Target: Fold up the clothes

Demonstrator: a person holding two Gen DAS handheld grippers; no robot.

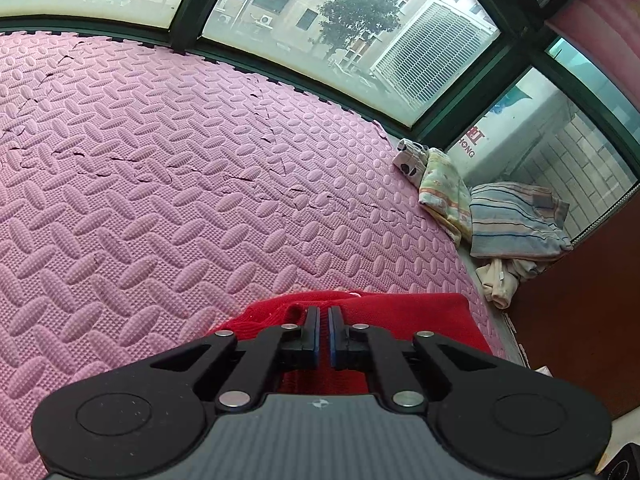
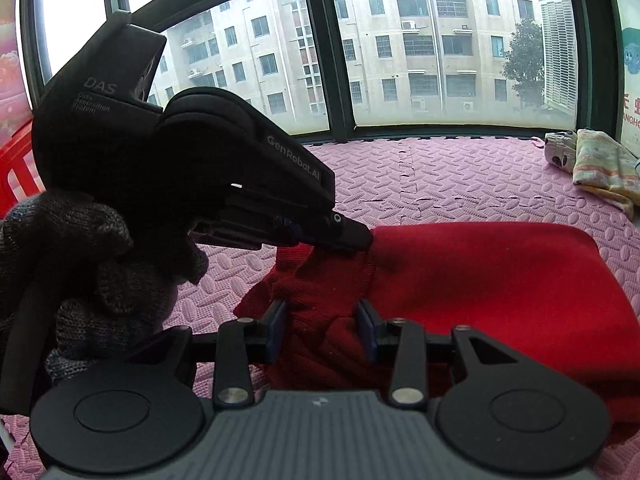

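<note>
A red knitted garment [image 2: 500,280] lies partly folded on the pink foam mat [image 2: 440,172]. My left gripper [image 2: 362,242], held by a grey-gloved hand [image 2: 80,260], pinches a raised fold at the garment's near left edge. In the left wrist view that gripper [image 1: 324,314] has its jaws almost together, with red cloth [image 1: 400,312] caught at the tips. My right gripper [image 2: 322,320] sits lower and nearer, and a bunched wad of the same red cloth fills the gap between its blue pads [image 2: 276,320], touching both.
Folded pastel and striped clothes [image 1: 516,220] are stacked at the mat's far right corner by the window frame [image 1: 472,92]. The mat [image 1: 160,160] ends at a brown floor strip [image 1: 580,320] on the right. A red plastic object [image 2: 20,168] stands at the far left.
</note>
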